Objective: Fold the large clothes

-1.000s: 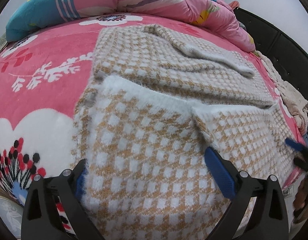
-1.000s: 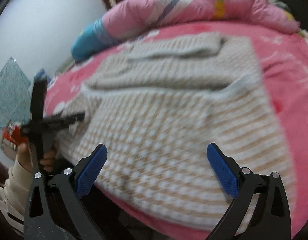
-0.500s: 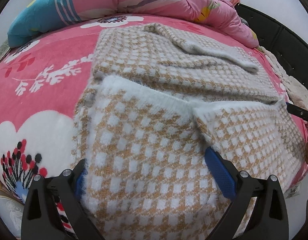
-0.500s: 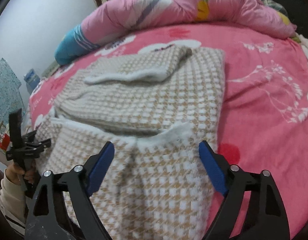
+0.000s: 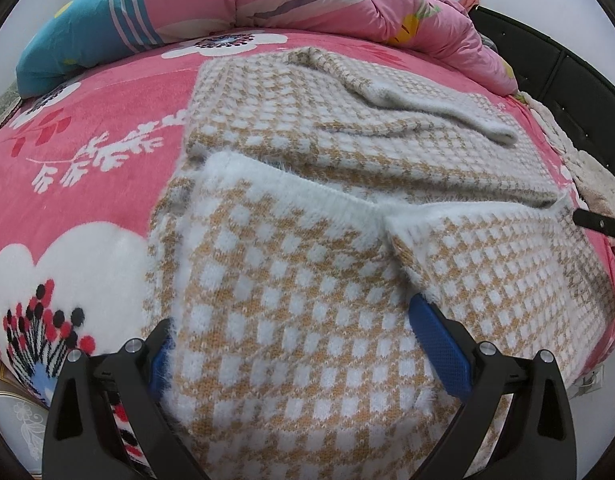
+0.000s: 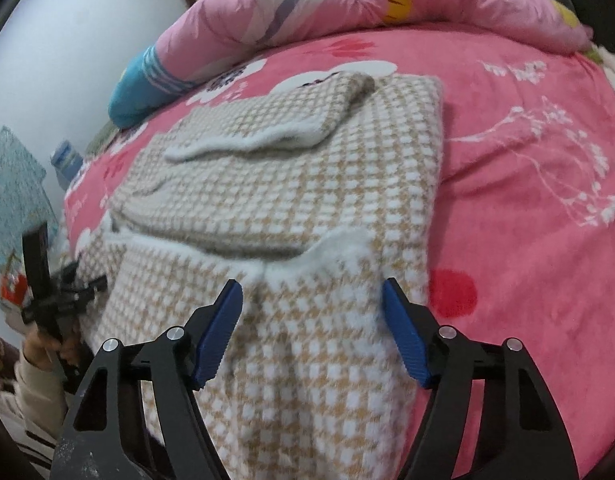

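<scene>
A fuzzy tan-and-white checked sweater (image 5: 347, 128) lies on the pink flowered blanket (image 5: 87, 152), one sleeve folded across its top and the near hem turned up. My left gripper (image 5: 291, 312) stands wide over the hem's left part, with fabric lying loose between its blue pads (image 5: 439, 348). In the right wrist view the sweater (image 6: 291, 184) fills the middle. My right gripper (image 6: 311, 286) straddles the hem's right part. Its jaws are closing with cloth between them, not pinched. A hand in a cream sleeve holds the left gripper (image 6: 47, 288) at that view's left edge.
A pink quilt (image 5: 307, 0) and a blue striped pillow (image 5: 87, 40) are piled at the head of the bed. A black bed frame (image 5: 567, 80) and a beige cloth (image 5: 587, 168) border the right side. The mattress drops away just below both grippers.
My right gripper has swung across to the sweater's right hem and its jaws have narrowed. The left gripper has kept still over the left hem.
</scene>
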{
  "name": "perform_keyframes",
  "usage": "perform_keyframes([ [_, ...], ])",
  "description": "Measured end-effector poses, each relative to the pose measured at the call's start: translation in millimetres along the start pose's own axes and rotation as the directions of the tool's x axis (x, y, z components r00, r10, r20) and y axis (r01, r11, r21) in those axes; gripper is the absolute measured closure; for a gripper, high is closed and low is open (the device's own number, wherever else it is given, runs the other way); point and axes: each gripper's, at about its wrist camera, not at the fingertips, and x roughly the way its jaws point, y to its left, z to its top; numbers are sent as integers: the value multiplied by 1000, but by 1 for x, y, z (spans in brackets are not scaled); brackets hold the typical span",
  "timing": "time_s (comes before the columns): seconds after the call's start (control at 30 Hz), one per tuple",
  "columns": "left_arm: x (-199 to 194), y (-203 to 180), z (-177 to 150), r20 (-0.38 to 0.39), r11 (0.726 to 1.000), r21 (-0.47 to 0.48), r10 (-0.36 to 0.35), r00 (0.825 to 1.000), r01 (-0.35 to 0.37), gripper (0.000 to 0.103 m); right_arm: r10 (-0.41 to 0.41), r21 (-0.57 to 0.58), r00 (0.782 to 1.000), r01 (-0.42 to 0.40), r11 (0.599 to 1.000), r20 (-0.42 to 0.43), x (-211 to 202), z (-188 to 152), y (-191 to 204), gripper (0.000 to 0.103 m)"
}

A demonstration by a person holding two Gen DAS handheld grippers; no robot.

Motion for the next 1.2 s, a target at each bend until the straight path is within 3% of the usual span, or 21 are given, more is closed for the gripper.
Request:
perform_keyframes([
  [0.13, 0, 0, 0, 0, 1000, 1, 0, 1000, 0, 6, 17, 28, 1000, -16, 999, -7, 2, 2, -6, 40],
  [0.3, 0, 0, -1, 1, 1000, 0, 0, 1000, 0, 6, 40, 67, 999, -39, 997, -27, -5, -6, -13, 51],
  [0.57, -1, -1, -1, 2, 1000, 0, 1, 1000, -1, 6, 71, 104, 996, -66, 992, -46, -16, -17, -16, 55],
  [0.9, -1, 0, -1, 9, 1000, 5, -5, 1000, 5, 6, 158, 149, 986, -150, 977, -47, -9, -5, -20, 59],
  [1.1, -2, 1, -2, 6, 1000, 4, -7, 1000, 7, 6, 285, 277, 956, -256, 926, -66, 9, -6, -45, 63],
  [1.2, -2, 0, -2, 9, 1000, 4, -5, 1000, 5, 6, 295, 258, 950, -263, 930, -97, 3, -15, -43, 63],
])
